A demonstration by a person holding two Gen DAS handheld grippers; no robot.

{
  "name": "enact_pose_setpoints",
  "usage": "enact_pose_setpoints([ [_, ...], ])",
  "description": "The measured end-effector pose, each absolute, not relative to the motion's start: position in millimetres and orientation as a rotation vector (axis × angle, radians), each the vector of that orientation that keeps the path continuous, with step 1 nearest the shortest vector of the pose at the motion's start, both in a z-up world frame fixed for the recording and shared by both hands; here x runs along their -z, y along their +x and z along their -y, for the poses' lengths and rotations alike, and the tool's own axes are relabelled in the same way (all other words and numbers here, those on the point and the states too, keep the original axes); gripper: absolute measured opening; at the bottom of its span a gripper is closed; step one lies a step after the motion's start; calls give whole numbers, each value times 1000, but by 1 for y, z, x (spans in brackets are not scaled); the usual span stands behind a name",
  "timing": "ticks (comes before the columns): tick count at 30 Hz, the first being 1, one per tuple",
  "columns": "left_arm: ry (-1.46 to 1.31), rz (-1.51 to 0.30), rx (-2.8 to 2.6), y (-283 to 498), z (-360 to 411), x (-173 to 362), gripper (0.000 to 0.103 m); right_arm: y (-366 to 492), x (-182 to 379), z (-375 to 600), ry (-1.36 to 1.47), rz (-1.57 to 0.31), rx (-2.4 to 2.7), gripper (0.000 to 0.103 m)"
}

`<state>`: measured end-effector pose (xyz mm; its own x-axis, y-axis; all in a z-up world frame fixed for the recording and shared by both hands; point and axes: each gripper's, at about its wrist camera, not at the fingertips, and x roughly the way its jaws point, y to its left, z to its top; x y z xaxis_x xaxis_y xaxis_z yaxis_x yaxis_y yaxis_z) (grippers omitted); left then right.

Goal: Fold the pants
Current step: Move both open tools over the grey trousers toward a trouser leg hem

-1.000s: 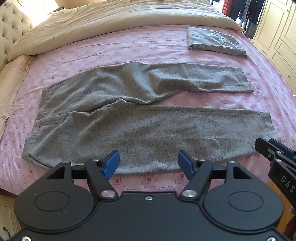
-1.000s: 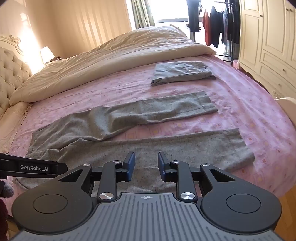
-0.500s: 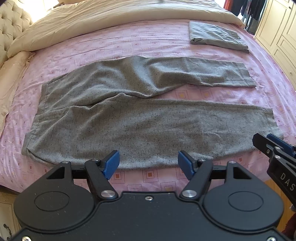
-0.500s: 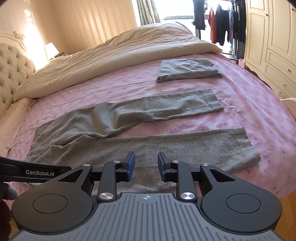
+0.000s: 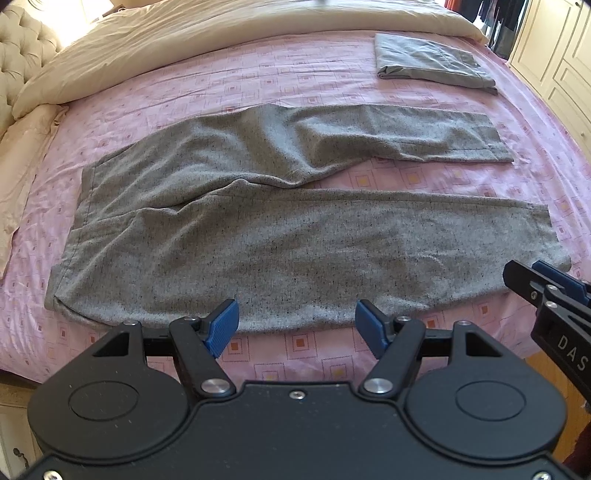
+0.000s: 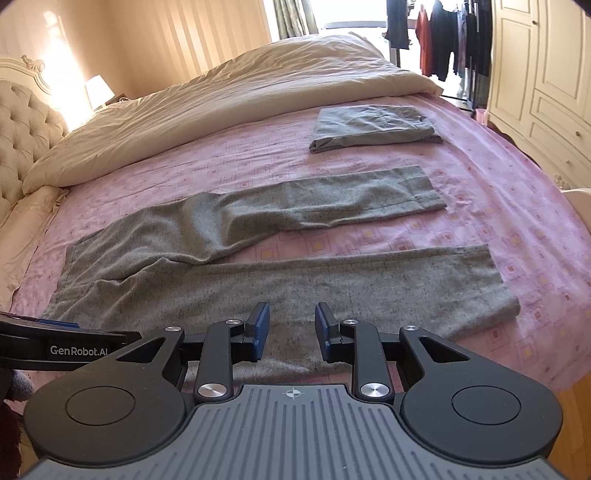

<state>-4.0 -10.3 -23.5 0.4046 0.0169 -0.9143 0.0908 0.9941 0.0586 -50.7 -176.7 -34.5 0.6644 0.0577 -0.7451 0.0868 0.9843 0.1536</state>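
Grey speckled pants (image 5: 280,236) spread flat across the near half of a bed (image 5: 258,81), waistband toward the headboard side, legs running toward the wardrobe side. Near leg straight and smooth along the bed's edge; far leg angled away from it, rumpled near the crotch, with a wedge of pink sheet showing between the two. Hemmed cuff plain on the far leg.

One pair laid out, plus one folded grey garment (image 5: 428,61) farther back, well apart from the far leg's cuff. Two grippers in all.

Left gripper (image 5: 297,326) low over the near edge of the bed, blue fingers (image 5: 223,325) spread wide, holding nothing, tips just short of the near leg's edge. Right gripper (image 6: 291,328) over the near leg, fingers (image 6: 260,326) parted by a narrower gap, nothing between them; seen also at the right margin of the left wrist view, close to the near cuff.

Pink sheet printed with small squares; cream duvet (image 6: 229,96) bunched along the far side. Tufted headboard (image 6: 22,133) and a lit lamp (image 6: 99,88) at the left, cream wardrobe (image 6: 546,74) at the right, dark clothes hanging (image 6: 439,33) by a bright window.
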Motion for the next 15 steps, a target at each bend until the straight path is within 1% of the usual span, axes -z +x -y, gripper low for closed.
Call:
enact_pose_setpoints([
  [7,112,-1153,46,-5,12,24,72,-46,38,173,117,-896,67,26],
  [15,131,-1156,44,-6,16,25,72,-47,37,174,117,-884,72,26],
])
